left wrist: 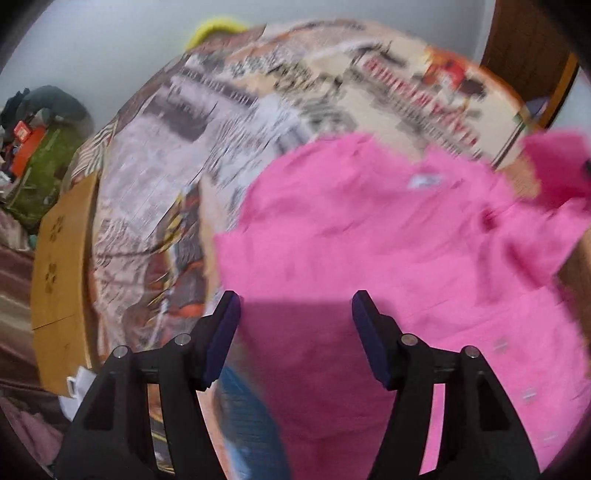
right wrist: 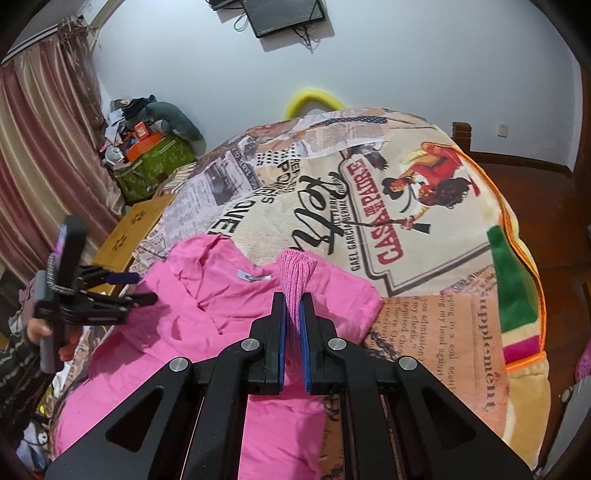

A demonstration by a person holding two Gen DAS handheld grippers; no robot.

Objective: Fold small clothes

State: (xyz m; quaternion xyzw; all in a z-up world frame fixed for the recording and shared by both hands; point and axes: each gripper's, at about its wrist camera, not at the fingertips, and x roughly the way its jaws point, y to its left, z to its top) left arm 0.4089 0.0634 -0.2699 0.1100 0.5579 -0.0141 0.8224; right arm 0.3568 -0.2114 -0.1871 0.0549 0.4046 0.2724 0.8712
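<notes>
A pink hooded top (right wrist: 207, 325) lies spread on a bed covered by a printed blanket (right wrist: 424, 229). My right gripper (right wrist: 294, 314) is shut on the ribbed pink cuff (right wrist: 297, 273) of the top's sleeve and holds it up over the garment. My left gripper (left wrist: 295, 314) is open and empty, hovering above the pink top (left wrist: 388, 240); that view is blurred. The left gripper also shows in the right wrist view (right wrist: 144, 288) at the top's left edge, jaws apart.
A small wooden table (right wrist: 133, 236) stands at the bed's left side. A green box piled with clutter (right wrist: 155, 166) sits by the curtain (right wrist: 44, 155). A dark wooden bed frame (right wrist: 517, 166) runs along the right. A monitor (right wrist: 284, 14) hangs on the wall.
</notes>
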